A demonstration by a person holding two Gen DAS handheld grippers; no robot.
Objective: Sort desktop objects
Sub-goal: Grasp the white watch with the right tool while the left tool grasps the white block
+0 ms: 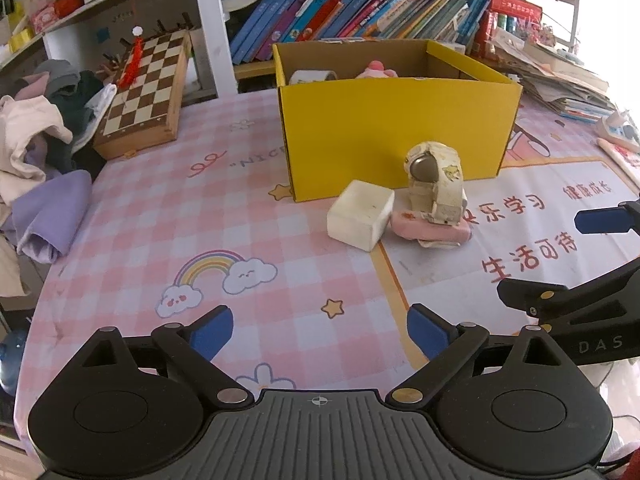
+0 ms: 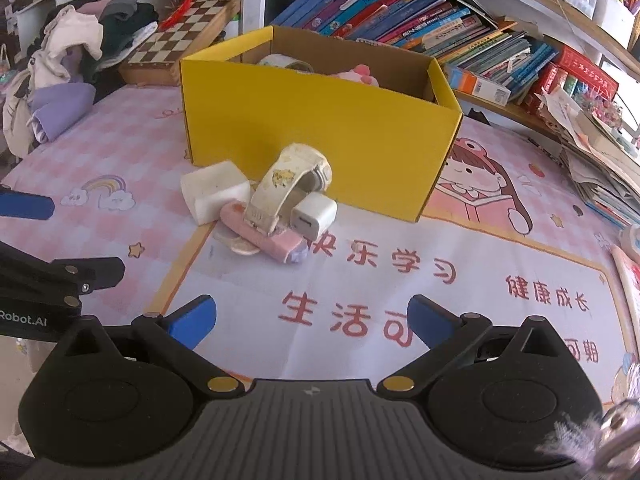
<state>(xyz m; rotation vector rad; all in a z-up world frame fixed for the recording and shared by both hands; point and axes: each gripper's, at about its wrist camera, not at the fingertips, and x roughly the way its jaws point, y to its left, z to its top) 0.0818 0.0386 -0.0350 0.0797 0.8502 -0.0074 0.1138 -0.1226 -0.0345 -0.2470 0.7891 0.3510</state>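
Left wrist view: the left gripper [image 1: 320, 332] hangs low over the near part of the worktop [image 1: 224, 216], its blue fingers [image 1: 212, 330] spread wide with nothing between them. It looks parked short of the clutter, leaving room to choose a target. The yellow box [image 1: 392, 136] stands toward the far edge, in front of the bookshelf, its top open so things can be dropped in; a tape roll [image 1: 312, 76] and a pink toy [image 1: 376, 69] already lie inside. Just before its front wall sits a small heap: a white block [image 1: 360, 220], a pale watch [image 1: 434, 184] standing on its strap, and a pink eraser [image 1: 428, 230] under the watch. The heap probably lies close to the box so each transfer is short. A chessboard [image 1: 148, 88] leans at the far left corner beside a pile of clothes [image 1: 40, 148]. The right gripper's arm shows at the right edge.

Right wrist view: the right gripper [image 2: 312, 320] likewise hovers with fingers [image 2: 430, 320] wide apart and empty, aimed at the heap. From here a white charger [image 2: 314, 216] shows, tucked against the watch [image 2: 288, 184] and touching the eraser [image 2: 260, 236]; the block [image 2: 214, 194] touches the heap's left side. I judge that sorting is partly done, and the charger, being free-standing, looks the easiest next grasp for this side.
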